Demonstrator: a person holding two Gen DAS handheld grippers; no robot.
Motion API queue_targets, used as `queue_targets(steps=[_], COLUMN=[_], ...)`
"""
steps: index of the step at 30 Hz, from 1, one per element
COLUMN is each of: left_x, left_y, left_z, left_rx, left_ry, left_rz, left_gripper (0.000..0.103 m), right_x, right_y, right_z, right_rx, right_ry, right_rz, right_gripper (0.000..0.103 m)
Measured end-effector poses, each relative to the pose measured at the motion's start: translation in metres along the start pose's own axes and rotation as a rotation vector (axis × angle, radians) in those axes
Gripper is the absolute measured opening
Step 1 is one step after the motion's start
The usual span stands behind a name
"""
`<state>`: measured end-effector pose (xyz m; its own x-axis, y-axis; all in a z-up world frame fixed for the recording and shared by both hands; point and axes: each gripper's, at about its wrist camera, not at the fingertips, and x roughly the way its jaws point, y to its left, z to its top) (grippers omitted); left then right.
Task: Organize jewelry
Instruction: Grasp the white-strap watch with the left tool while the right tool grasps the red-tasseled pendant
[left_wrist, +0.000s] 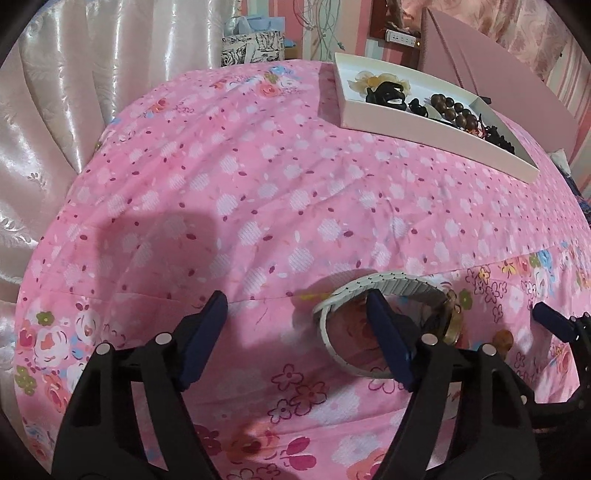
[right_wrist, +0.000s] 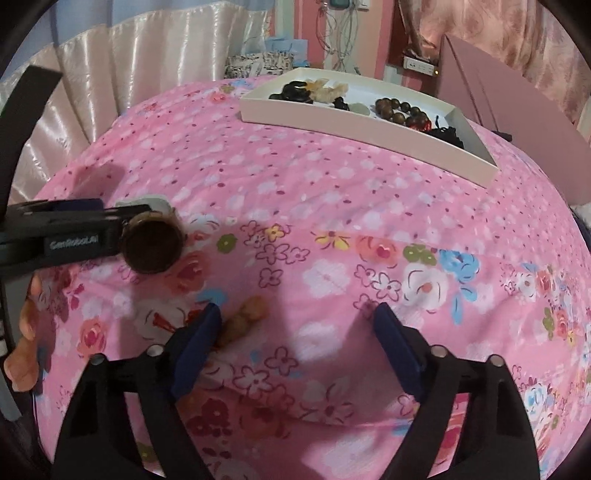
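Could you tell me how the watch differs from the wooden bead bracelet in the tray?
The watch lies on the bedspread outside the white tray; the bead bracelet is already inside it. The watch has a pale ribbed band and round gold-rimmed face; the bracelet is dark brown beads. Both form closed loops.

Both wrist views sit low over the bed (left_wrist: 258, 184), facing its far edge; both show the tray (left_wrist: 424, 122) and the watch (right_wrist: 151, 243).

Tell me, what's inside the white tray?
The tray holds a dark hair claw, yellowish flower pieces, a brown bead bracelet, and dark tangled pieces at its right end. Its near wall hides part of the bottom.
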<state>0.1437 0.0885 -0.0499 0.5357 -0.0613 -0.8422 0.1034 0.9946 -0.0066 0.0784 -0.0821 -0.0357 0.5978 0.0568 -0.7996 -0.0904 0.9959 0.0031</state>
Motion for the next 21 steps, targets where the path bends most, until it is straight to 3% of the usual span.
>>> queue_targets(steps=[6, 9, 13, 21], left_x=[-0.001, -0.001, -0.002, -0.002], left_y=[-0.005, -0.006, -0.012, -0.011], left_z=[-0.003, -0.003, -0.004, -0.003], left_rx=[0.027, 0.037, 0.068, 0.072], left_ry=[-0.005, -0.008, -0.019, -0.024], left_rz=[-0.011, -0.022, -0.029, -0.043], left_gripper=[0.065, 0.054, 0.039, 0.027], right_x=[-0.006, -0.010, -0.012, -0.012], right_y=[0.005, 0.007, 0.006, -0.003], right_z=[-0.003, -0.005, -0.007, -0.004], right_rx=[-0.033, -0.039, -0.049, -0.036], right_ry=[-0.009, -0.008, -0.015, -0.020], right_rz=[0.043, 0.062, 0.081, 0.104], right_gripper=[0.052, 0.030, 0.028, 0.025])
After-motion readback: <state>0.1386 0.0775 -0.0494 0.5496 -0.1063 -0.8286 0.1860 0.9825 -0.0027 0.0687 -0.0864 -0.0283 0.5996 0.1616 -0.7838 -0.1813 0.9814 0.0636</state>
